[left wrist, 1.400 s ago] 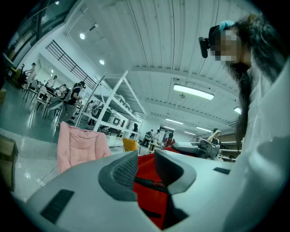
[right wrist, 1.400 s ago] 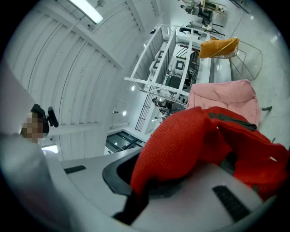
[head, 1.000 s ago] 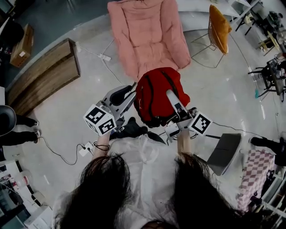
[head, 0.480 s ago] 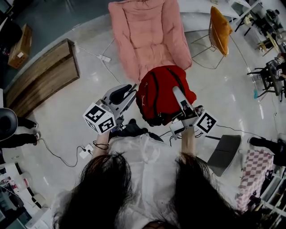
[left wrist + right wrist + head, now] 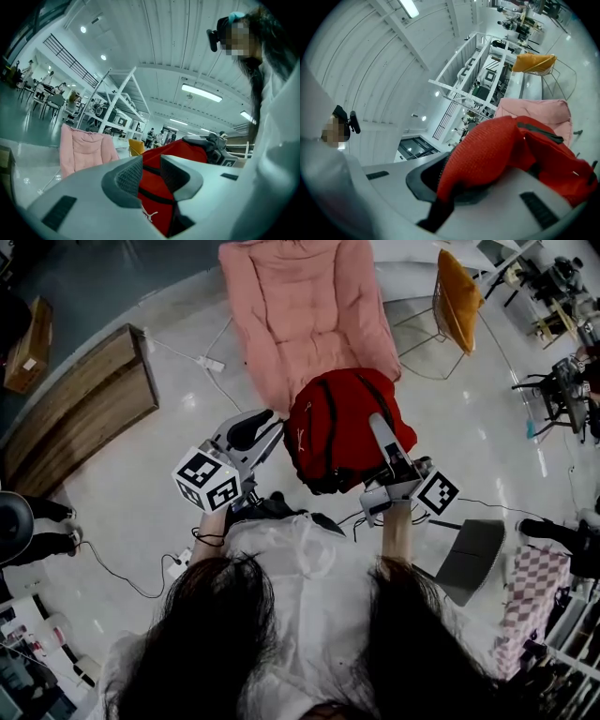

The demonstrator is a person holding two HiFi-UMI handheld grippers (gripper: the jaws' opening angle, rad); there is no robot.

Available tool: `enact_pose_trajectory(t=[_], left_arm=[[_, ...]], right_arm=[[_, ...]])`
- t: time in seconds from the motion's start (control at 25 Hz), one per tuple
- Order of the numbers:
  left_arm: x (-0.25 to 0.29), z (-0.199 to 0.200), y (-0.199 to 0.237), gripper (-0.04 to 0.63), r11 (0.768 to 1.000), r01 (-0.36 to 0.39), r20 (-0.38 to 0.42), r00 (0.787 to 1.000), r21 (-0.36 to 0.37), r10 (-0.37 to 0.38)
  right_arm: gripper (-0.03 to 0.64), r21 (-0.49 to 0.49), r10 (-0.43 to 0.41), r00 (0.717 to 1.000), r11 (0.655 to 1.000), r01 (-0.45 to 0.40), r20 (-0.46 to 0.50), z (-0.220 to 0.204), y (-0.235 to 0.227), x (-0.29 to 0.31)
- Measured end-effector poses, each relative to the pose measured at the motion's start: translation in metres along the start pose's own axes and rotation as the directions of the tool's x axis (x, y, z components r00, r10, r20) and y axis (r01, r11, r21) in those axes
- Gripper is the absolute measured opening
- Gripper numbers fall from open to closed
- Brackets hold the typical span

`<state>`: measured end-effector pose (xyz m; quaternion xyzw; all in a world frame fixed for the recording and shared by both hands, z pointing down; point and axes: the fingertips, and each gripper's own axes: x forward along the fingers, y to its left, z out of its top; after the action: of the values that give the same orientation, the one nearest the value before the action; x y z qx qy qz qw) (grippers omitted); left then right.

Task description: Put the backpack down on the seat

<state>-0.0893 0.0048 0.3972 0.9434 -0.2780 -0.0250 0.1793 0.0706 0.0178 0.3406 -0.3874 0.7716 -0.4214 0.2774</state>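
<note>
Pale polished floor [image 5: 141, 493] of a wide workshop, with a pink padded seat [image 5: 309, 315] straight ahead. Red backpack [image 5: 342, 427] hanging in the air at the near end of that seat, overlapping its front lip in the head view, apparently not yet resting on it. Right gripper [image 5: 378, 427] clenched on a red padded strap at the backpack's top, by the look of it bearing the load. Left gripper [image 5: 270, 426] just beside the backpack's flank, short of the seat's near left corner; jaws apart, pads bare, red fabric and a black band showing through the gap. Long axis of the backpack running toward the seat's back, roughly in line with the seat's own length. Cushion lying beyond and below both grippers. Probably a matter of carrying forward over the cushion and lowering, with the right gripper holding the strap and the left free to steady the flank.
</note>
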Motion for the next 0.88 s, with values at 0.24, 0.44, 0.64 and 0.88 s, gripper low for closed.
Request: enact_pose_trajectory(t=[0.24, 0.44, 0.64, 0.88], left_arm=[[0.006, 0.002, 0.022, 0.124, 1.0, 0.011, -0.017, 1.0, 0.007, -0.011], [0.016, 0.004, 0.039, 0.124, 1.0, -0.022, -0.018, 1.0, -0.003, 0.022], [0.032, 0.003, 0.063, 0.124, 0.997, -0.078, -0.021, 0.997, -0.009, 0.078], [0.08, 0.016, 0.099, 0.124, 0.981, -0.191, 0.016, 0.981, -0.031, 0.191]], right_arm=[[0.035, -0.032, -0.007, 1.0, 0.999, 0.008, 0.023, 0.017, -0.007, 0.021], [0.035, -0.041, 0.004, 1.0, 0.999, -0.004, -0.001, 0.036, -0.018, 0.046], [0.035, -0.036, 0.044, 0.998, 0.998, -0.046, -0.042, 0.056, -0.035, 0.077], [0.035, 0.02, 0.089, 0.981, 0.996, -0.087, -0.174, 0.082, -0.074, 0.122]])
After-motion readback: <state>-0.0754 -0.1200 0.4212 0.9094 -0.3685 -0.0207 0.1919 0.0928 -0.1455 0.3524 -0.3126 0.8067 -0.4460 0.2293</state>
